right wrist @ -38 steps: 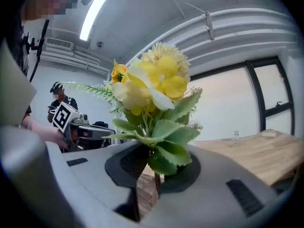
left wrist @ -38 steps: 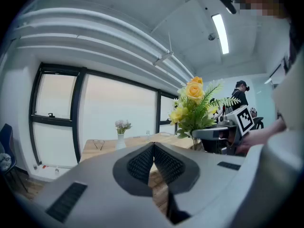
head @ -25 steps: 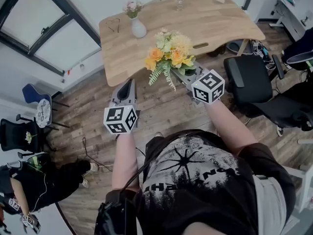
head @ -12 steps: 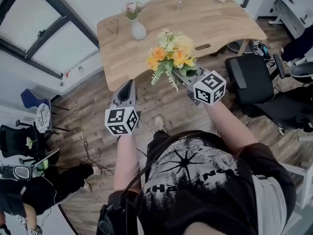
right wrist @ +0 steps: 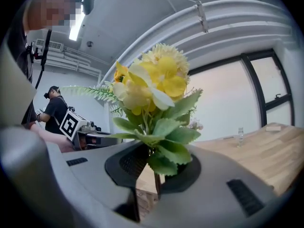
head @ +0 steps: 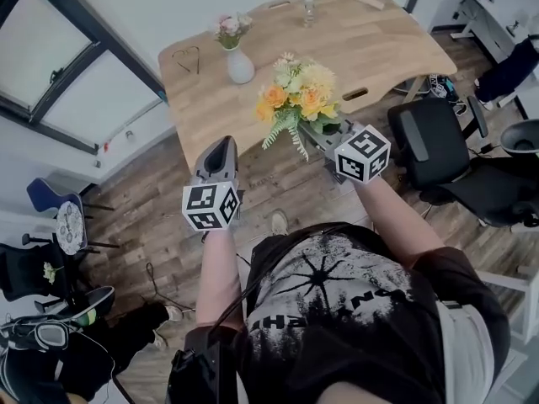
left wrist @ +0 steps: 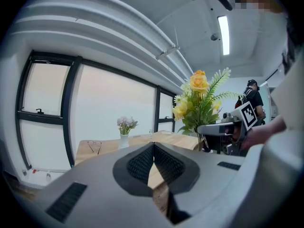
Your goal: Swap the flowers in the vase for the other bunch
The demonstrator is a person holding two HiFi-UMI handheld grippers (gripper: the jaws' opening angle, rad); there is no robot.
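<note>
Yellow bunch (head: 296, 99) stands upright, its stems pinched in the narrowly closed right gripper (right wrist: 153, 177), in the air by the near edge of the wooden surface (head: 370, 40). Farther back, the white vase (head: 240, 66) holds the pink flowers (head: 229, 28). The left gripper (left wrist: 153, 148), jaws together and empty, should probably open and draw those stems straight up without tipping the vase.

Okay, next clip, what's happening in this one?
A person stands at a wooden table with a gripper in each hand. The right gripper is shut on the stems of a yellow bouquet, held upright. The left gripper is shut and empty. The pink flowers sit in the white vase on the table, so the swap has not begun.
</note>
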